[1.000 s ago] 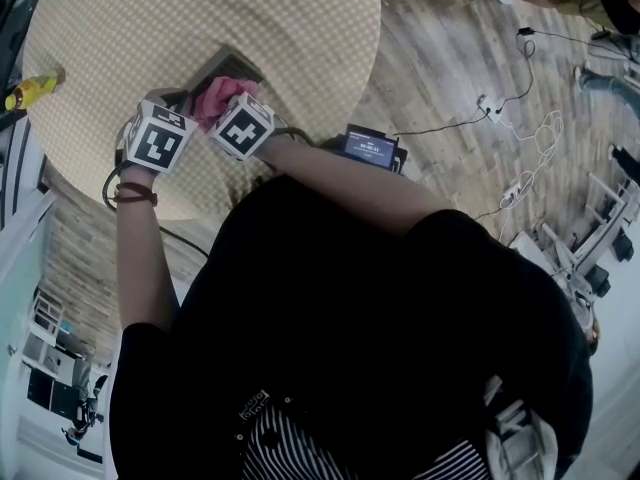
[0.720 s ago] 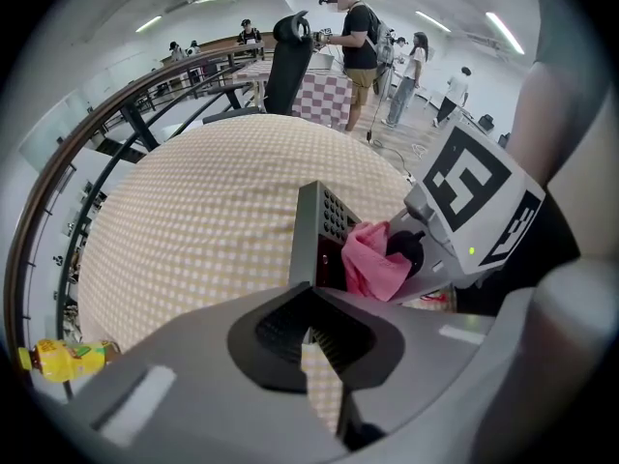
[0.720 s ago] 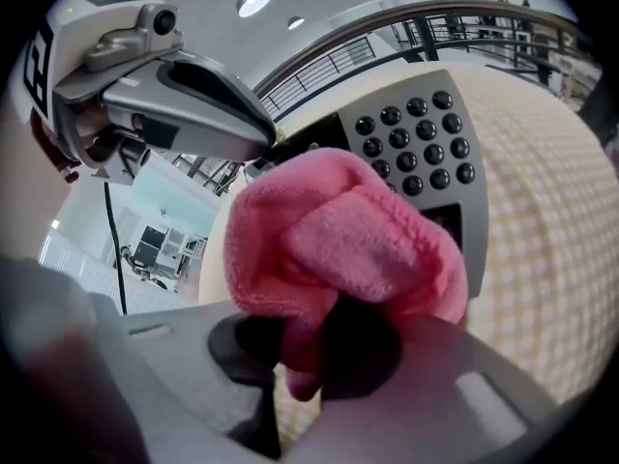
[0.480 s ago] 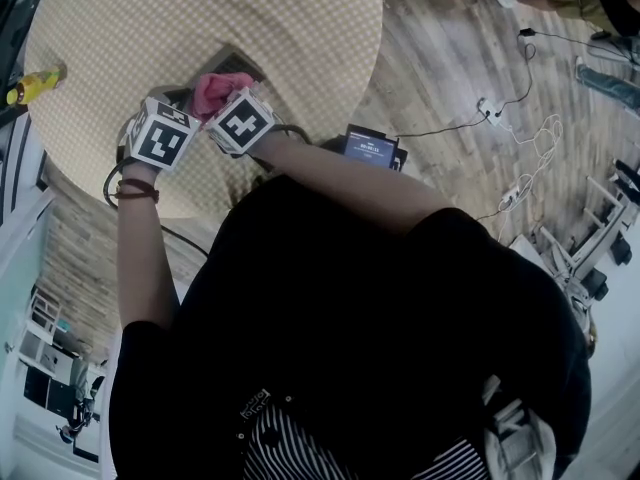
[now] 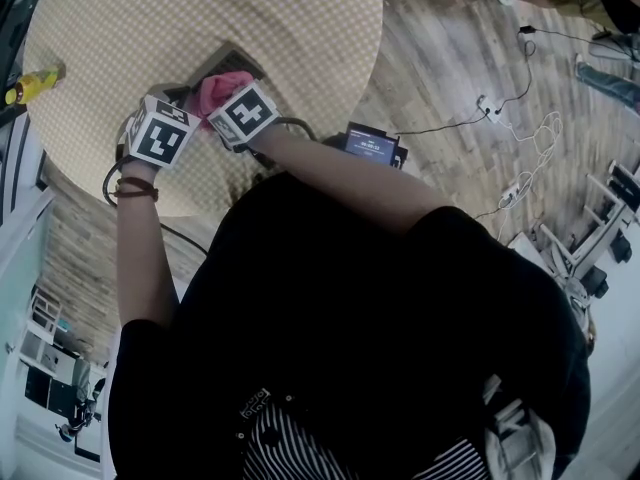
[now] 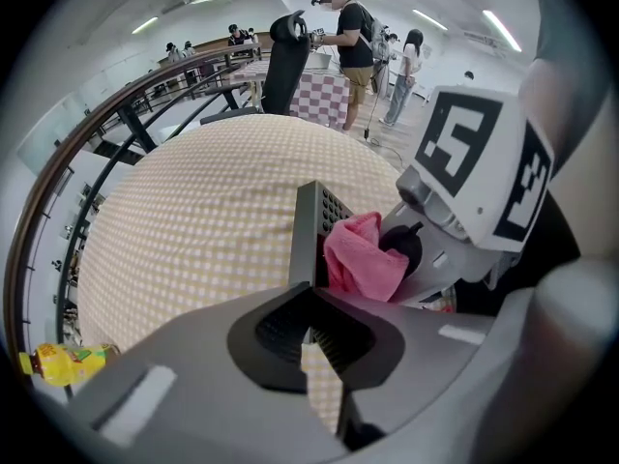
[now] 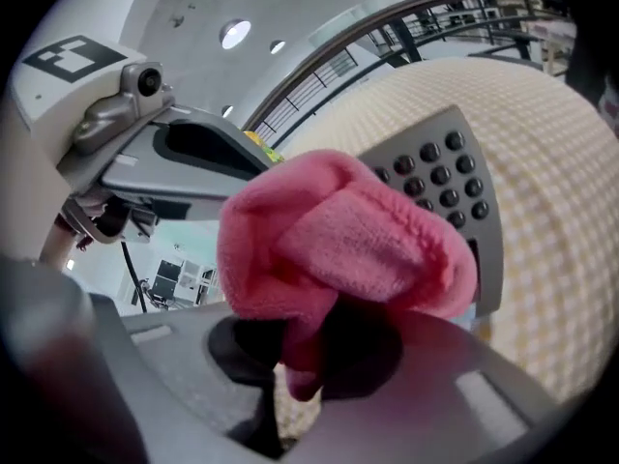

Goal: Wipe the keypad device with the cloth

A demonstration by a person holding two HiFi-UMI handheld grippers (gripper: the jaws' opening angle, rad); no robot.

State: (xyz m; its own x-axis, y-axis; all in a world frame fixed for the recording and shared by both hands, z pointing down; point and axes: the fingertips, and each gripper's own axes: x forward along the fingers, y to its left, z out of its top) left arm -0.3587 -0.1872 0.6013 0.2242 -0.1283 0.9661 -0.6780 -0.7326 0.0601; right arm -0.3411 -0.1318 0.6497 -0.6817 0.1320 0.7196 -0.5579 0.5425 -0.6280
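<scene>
Left gripper (image 6: pixel 309 325): jaws closed on the near edge of the keypad device (image 6: pixel 308 228). In the left gripper view the device shows edge-on, a thin grey slab rising out of the jaws with its button face turned toward the right gripper (image 7: pixel 295 356). Right gripper: jaws clamped on the pink cloth (image 7: pixel 334 245), which is bunched into a wad bulging out past the jaw tips. The cloth sits against the device's key face. In the right gripper view it covers the lower left part of that face, with rows of dark round buttons exposed above and to the right of it. Head view: both grippers are side by side and close together over the near part of the round table (image 5: pixel 200 8), which has a yellow-white checked cover. The device and cloth are just beyond the grippers, toward the table's near-right side. Can't tell whether the device's far edge rests on the table or is lifted off it. A yellow bottle (image 5: pixel 30 87) is at the table's left edge, well apart from the grippers. A small black unit with a lit screen (image 5: pixel 370 146) is beside the person's right forearm. Power strips and white cables (image 5: pixel 520 183) lie on the wood floor to the right. People stand in the background of the left gripper view.
</scene>
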